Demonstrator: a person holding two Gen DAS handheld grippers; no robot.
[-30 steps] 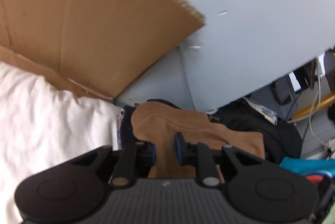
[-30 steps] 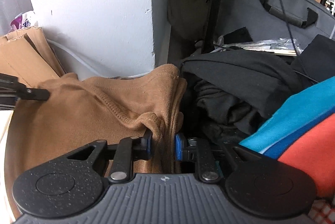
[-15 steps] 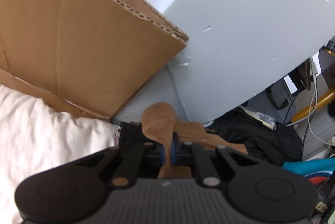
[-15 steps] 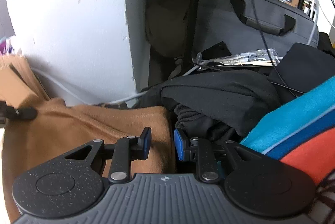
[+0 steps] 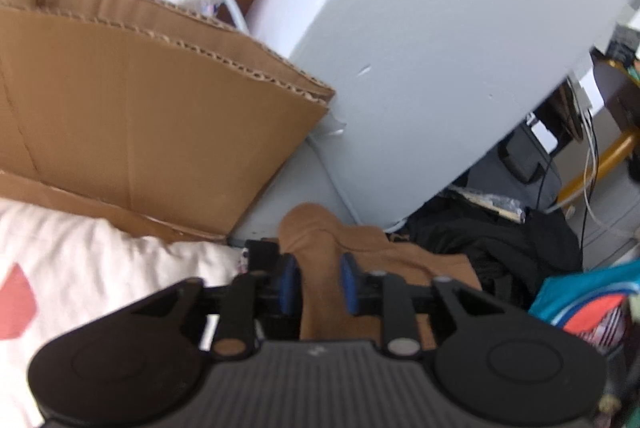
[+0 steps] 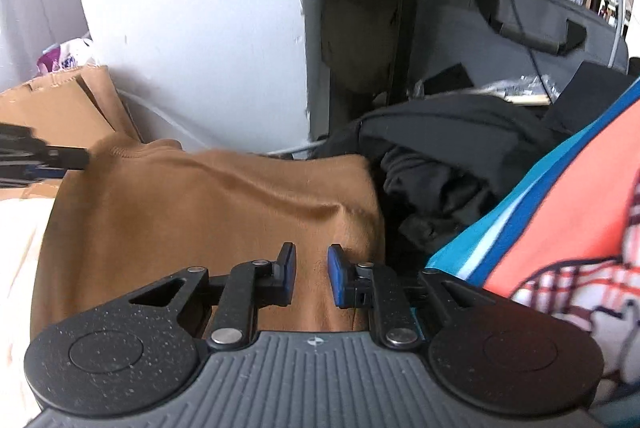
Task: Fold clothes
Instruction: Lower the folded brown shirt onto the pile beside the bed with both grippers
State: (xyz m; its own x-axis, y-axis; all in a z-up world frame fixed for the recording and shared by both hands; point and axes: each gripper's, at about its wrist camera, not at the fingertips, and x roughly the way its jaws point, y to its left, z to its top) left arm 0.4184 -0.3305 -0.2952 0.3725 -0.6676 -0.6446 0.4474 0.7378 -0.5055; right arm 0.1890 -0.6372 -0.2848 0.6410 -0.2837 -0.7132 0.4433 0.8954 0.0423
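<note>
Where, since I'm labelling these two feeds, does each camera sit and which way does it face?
Left wrist: on the left tool, looking forward and down at a box and a white wall; its jaws, just opening, have the brown garment between them.
Right wrist: on the right tool, facing down over the garment toward black clothes; its jaws, just closing slightly, stand apart and grip nothing.
Shared: garment, box and wall; the right view also catches the left tool at its left edge.

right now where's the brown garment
In the right wrist view the brown garment lies left of centre, between the cardboard box and the black clothes, under the right claw.
</note>
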